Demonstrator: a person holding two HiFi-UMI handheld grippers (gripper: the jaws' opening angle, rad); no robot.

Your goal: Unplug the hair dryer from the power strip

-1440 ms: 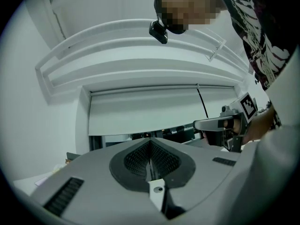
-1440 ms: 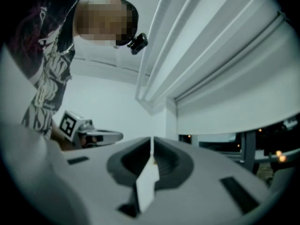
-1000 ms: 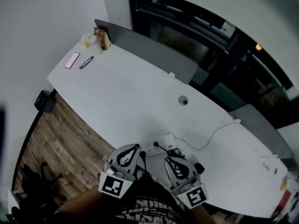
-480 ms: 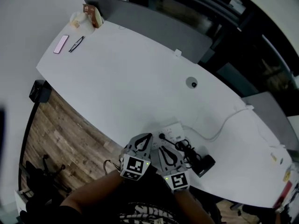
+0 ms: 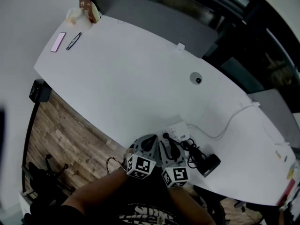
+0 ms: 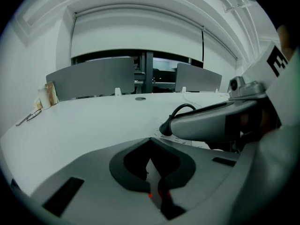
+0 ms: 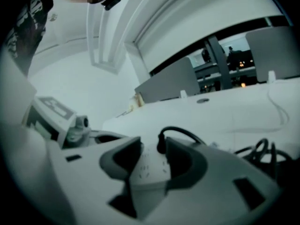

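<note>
The plug (image 7: pixel 161 148) is sitting in the strip (image 7: pixel 149 171), between the tips of my right claw (image 7: pixel 154 145), which I'm tilting down over the strip, jaws opening, nothing gripped. My left claw (image 6: pixel 150 142) is hovering clenched, empty, beside the strip.

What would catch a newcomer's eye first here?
The left gripper and right gripper sit side by side at the near edge of the long white curved desk. The right one's jaws are opening around the black plug standing in the white power strip; a black hair dryer lies to their right.
</note>
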